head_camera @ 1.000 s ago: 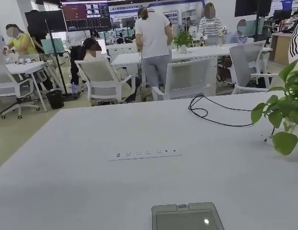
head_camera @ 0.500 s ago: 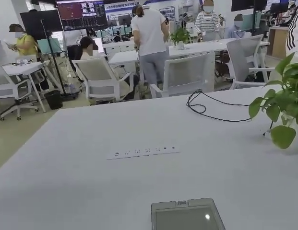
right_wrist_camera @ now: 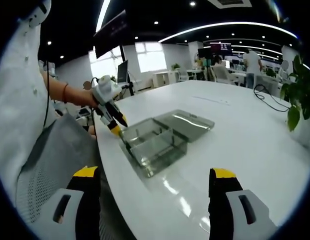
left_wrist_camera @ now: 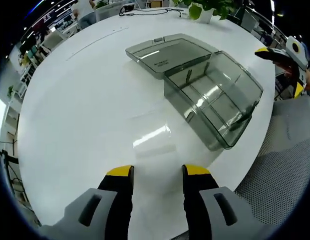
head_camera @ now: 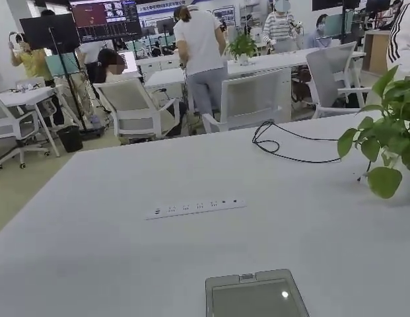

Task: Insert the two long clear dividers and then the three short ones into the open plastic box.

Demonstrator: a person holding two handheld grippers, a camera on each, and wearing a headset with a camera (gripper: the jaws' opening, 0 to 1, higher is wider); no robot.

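Dividers [left_wrist_camera: 152, 137] are lying flat on the tabletop [left_wrist_camera: 85, 100], just beside the long wall of the box [left_wrist_camera: 187, 112] and apart from it. The box is sitting open with its lid [left_wrist_camera: 162, 52] folded back on the far side. Sheets are overlapping and showing mostly as glare, so I can't tell how many there are or which are the long ones. Left gripper [left_wrist_camera: 157, 172] is hovering on the divider side of the box, fingers spread with nothing between them. Right gripper [right_wrist_camera: 155, 175] is facing the box from the other side of the sheets, fingers spread wide and also holding nothing. I'm judging the dividers as light, thin, fairly stiff with some flex, and slick. Lying flat, they're offering no edge to pinch. I'm thinking the best way is sliding one sheet away from the box toward the tabletop edge, or tipping up a long edge, then pinching mid-length on that edge so it isn't sagging or twisting. Risks I'm expecting are two sheets lifting together and a sheet slipping out under a light pinch.
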